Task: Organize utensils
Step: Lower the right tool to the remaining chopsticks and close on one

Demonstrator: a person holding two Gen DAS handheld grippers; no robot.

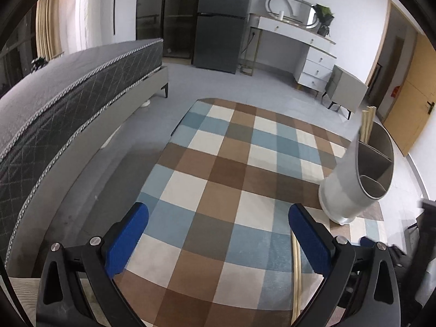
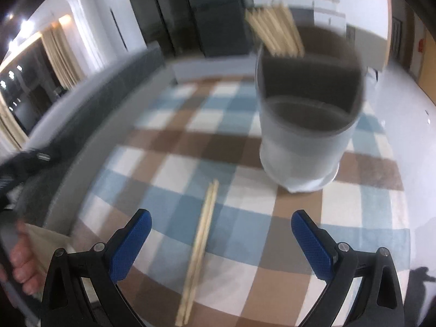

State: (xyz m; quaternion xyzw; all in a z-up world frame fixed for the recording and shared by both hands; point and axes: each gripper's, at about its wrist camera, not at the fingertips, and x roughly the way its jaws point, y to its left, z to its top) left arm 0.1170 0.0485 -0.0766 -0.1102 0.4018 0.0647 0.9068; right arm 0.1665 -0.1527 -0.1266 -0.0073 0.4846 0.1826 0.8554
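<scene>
A grey divided utensil holder (image 2: 305, 136) stands on the checked cloth, with several wooden chopsticks (image 2: 275, 31) sticking out of its far compartment. A loose pair of chopsticks (image 2: 200, 245) lies flat on the cloth, between and below the fingers of my right gripper (image 2: 220, 242), which is open and empty. In the left wrist view the same holder (image 1: 351, 179) stands at the right, with chopstick ends (image 1: 368, 121) poking out behind it. My left gripper (image 1: 218, 237) is open over the cloth, holding nothing. Beside its right finger lies the loose pair of chopsticks (image 1: 297, 272).
The table carries a blue, brown and cream checked cloth (image 1: 226, 179). A grey bed (image 1: 68, 95) runs along the left. A dark cabinet (image 1: 215, 19), a white dresser (image 1: 302, 43) and a small side cabinet (image 1: 346, 87) stand behind. A hand (image 2: 23, 269) shows at lower left.
</scene>
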